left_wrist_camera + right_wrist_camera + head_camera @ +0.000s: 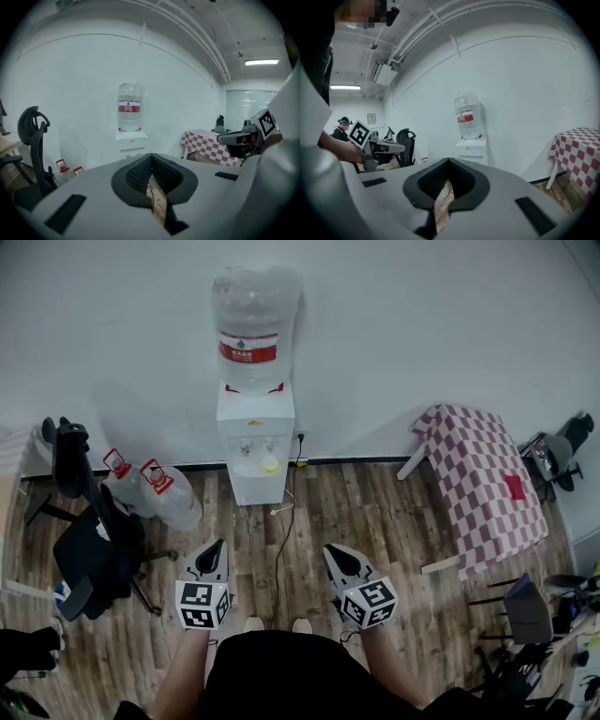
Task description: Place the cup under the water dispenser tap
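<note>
The white water dispenser (255,442) stands against the far wall with a big clear bottle (253,329) on top. A small yellow cup-like thing (270,465) sits in its recess below the taps. My left gripper (217,546) and right gripper (331,551) are held side by side over the wood floor, well short of the dispenser, both pointing at it. Each has its jaws shut with nothing between them. The dispenser (132,143) shows beyond the left gripper (151,156), and the dispenser (471,149) beyond the right gripper (448,161).
A black office chair (89,531) stands at the left, with two spare water bottles (155,488) by the wall. A red-checked table (487,479) is at the right. A cable (284,521) runs across the floor from the dispenser. More chairs and gear (530,615) sit at the lower right.
</note>
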`<action>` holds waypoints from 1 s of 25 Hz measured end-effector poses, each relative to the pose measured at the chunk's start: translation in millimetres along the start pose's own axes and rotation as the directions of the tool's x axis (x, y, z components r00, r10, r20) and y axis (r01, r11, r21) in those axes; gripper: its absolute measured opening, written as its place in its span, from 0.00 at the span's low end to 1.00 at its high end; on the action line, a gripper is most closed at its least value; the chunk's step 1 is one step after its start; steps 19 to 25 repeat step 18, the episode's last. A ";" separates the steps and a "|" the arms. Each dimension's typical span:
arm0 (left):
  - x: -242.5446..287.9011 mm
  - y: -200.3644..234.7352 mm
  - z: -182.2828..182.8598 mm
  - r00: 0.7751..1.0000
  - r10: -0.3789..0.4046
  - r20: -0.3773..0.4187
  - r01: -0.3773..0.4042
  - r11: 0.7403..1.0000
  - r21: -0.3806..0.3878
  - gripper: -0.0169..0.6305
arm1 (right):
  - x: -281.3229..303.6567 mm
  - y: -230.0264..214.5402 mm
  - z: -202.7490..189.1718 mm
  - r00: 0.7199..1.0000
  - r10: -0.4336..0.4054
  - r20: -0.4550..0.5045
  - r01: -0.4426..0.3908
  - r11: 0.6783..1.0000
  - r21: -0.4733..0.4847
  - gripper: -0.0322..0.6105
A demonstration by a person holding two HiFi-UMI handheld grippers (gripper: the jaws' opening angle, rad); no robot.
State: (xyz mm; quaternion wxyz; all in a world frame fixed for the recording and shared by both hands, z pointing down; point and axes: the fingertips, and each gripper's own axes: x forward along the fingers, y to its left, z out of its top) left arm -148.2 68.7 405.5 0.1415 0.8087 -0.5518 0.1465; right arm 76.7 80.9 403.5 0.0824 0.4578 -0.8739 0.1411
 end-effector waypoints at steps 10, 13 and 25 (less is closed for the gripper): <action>7.3 -29.5 5.7 1.000 0.012 -0.007 -0.011 1.000 0.012 0.05 | -12.4 -23.7 -5.5 1.000 0.017 -0.004 -0.017 1.000 0.007 0.08; 9.2 -33.4 6.2 1.000 0.018 -0.010 -0.017 1.000 0.014 0.05 | -13.1 -30.4 -4.7 1.000 0.020 -0.003 -0.020 1.000 0.008 0.08; 10.9 -38.8 5.3 0.999 0.031 -0.015 -0.030 0.999 0.019 0.05 | -16.8 -39.2 -5.7 1.000 0.026 -0.004 -0.026 1.000 0.005 0.08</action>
